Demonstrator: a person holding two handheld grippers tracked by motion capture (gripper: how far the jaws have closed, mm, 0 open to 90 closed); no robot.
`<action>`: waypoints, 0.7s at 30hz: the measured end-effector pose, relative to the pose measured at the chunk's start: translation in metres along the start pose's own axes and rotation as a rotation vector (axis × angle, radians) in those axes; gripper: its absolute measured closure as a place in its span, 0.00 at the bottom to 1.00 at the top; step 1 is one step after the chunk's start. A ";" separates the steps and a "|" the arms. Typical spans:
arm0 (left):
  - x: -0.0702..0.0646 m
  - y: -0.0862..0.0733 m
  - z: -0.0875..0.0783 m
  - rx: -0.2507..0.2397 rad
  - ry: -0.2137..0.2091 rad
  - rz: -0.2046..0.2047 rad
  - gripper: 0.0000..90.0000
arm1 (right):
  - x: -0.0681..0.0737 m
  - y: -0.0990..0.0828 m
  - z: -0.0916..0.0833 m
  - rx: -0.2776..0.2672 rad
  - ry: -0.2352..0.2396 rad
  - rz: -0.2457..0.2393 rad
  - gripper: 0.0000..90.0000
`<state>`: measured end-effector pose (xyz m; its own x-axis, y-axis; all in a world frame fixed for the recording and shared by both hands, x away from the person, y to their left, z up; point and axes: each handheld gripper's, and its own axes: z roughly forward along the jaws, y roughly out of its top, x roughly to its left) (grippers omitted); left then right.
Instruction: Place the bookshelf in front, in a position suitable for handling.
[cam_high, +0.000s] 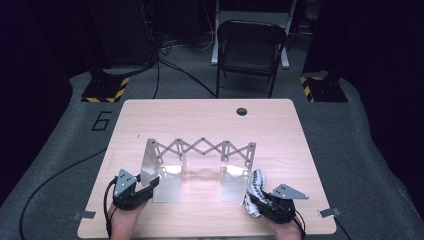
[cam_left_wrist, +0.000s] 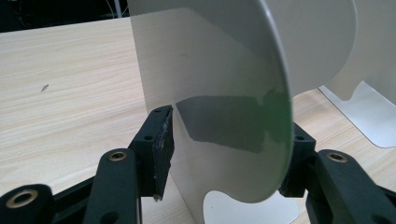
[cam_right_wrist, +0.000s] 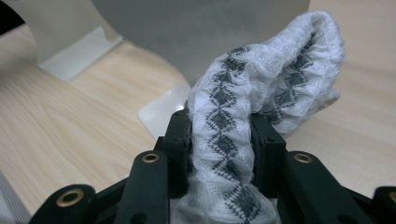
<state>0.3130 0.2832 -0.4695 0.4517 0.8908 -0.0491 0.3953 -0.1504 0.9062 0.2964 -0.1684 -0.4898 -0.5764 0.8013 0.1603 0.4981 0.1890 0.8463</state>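
A grey metal rack (cam_high: 200, 147) with a scissor linkage stands mid-table, with upright plates hanging from it. My left gripper (cam_high: 150, 186) sits at the front left plate (cam_high: 167, 182). In the left gripper view that plate (cam_left_wrist: 224, 93) runs slantwise between the jaws, and my left gripper (cam_left_wrist: 229, 154) is shut on it, a pad against each side. My right gripper (cam_high: 257, 200) is shut on a white knitted sock (cam_high: 258, 184) with a grey diamond pattern, just right of the front right plate (cam_high: 235, 185). The sock (cam_right_wrist: 261, 88) rises from my right gripper (cam_right_wrist: 223, 140) and folds over towards that plate (cam_right_wrist: 201, 32).
The wooden table (cam_high: 200, 115) has a round cable hole (cam_high: 242, 111) near its far edge. A black folding chair (cam_high: 250, 45) stands beyond the table. Cables lie on the floor at the left. Grey tape tabs mark the table's front corners.
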 end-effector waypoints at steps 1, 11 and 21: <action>0.000 0.000 -0.001 -0.009 0.021 0.013 0.49 | 0.002 0.007 -0.008 -0.040 0.005 0.001 0.72; 0.005 -0.002 0.003 -0.003 0.025 -0.025 0.46 | 0.010 0.015 -0.020 -0.096 0.006 -0.025 0.71; 0.005 -0.001 0.000 0.009 0.003 -0.018 0.51 | 0.001 -0.011 0.007 0.025 0.007 0.016 0.71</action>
<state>0.3148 0.2874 -0.4702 0.4420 0.8948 -0.0636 0.4101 -0.1385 0.9015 0.2951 -0.1655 -0.5025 -0.5728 0.8003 0.1773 0.5235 0.1907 0.8304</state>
